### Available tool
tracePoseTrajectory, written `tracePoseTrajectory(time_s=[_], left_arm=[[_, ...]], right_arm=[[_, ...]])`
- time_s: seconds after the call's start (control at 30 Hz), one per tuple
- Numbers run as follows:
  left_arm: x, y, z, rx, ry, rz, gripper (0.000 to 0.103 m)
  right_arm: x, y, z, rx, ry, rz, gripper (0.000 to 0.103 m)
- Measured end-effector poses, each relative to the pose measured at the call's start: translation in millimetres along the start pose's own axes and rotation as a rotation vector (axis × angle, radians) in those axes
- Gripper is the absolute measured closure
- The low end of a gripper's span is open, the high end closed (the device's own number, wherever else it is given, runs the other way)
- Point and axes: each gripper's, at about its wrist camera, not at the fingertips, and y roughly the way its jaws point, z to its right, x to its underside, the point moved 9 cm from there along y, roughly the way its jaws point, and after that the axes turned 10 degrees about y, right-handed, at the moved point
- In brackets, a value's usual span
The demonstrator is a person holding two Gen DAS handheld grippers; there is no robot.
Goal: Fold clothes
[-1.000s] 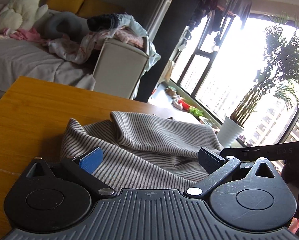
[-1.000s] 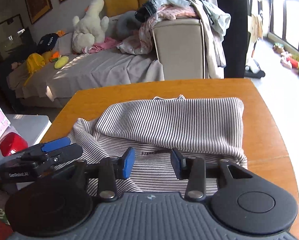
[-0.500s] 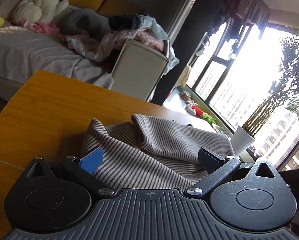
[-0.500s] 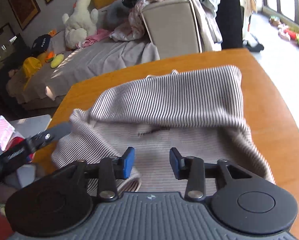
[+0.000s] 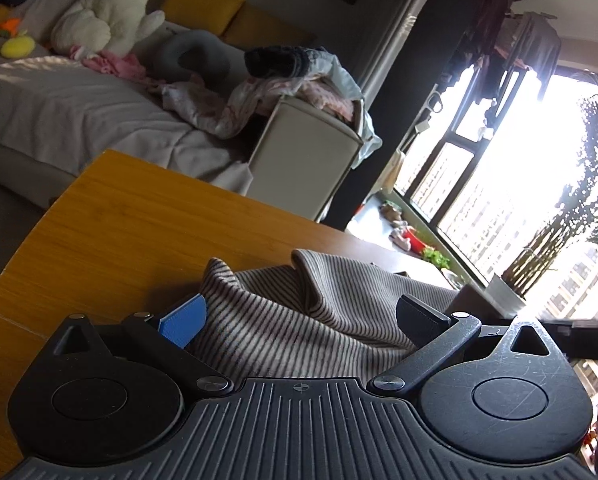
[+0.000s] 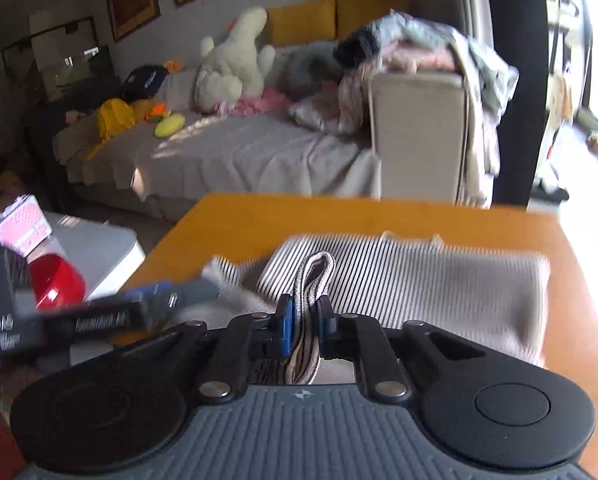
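A striped grey-and-white garment lies partly folded on the wooden table. My left gripper is open, its fingers spread over the garment's near edge. In the right wrist view the garment lies across the table. My right gripper is shut on a bunched fold of the garment's near edge, which stands up between the pads. The left gripper shows blurred at the left of the right wrist view.
A sofa with a plush toy and a pile of clothes stands beyond the table. A red and white object sits low at the left. A bright window and potted plant are at the right.
My right gripper has closed on the garment's near edge and lifted a fold of it. My left gripper has stayed open and shifted a little along the garment.
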Motion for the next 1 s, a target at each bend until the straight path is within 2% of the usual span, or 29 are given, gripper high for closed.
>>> tracePoseTrajectory(time_s=[0.13,0.2,0.3,0.37,0.67,0.73,0.8,0.9,0.97,1.0], left_arm=[[-3,-1,-8,-0.005,-0.029,0.005,0.0],[-3,-1,-9,-0.003,-0.034,0.005,0.0],[-3,0,-8,-0.002,-0.032,0.0,0.0],[-2,1,-7,-0.001,-0.029,-0.004,0.0],[1,9,12,0.027,0.045,-0.013,0.0],[0,13,27,0.063,0.077,-0.024,0.0],[-1,19,46,0.103,0.119,-0.039,0.0],[2,35,73,0.119,0.184,-0.056,0.002],[5,48,89,0.131,0.215,-0.074,0.009],[8,55,92,0.13,0.221,-0.09,0.016]], right_arm=[[-64,-10,15,0.074,-0.058,0.158,0.091],[-81,-14,32,0.124,-0.066,0.204,0.091],[-89,-18,64,0.185,-0.035,0.243,0.091],[-84,-17,87,0.217,0.006,0.246,0.091],[8,23,177,0.251,0.231,0.095,0.09],[27,31,195,0.257,0.276,0.064,0.088],[23,30,192,0.247,0.261,0.071,0.085],[17,28,187,0.231,0.238,0.08,0.079],[13,26,184,0.221,0.223,0.086,0.077],[11,26,183,0.216,0.216,0.09,0.075]])
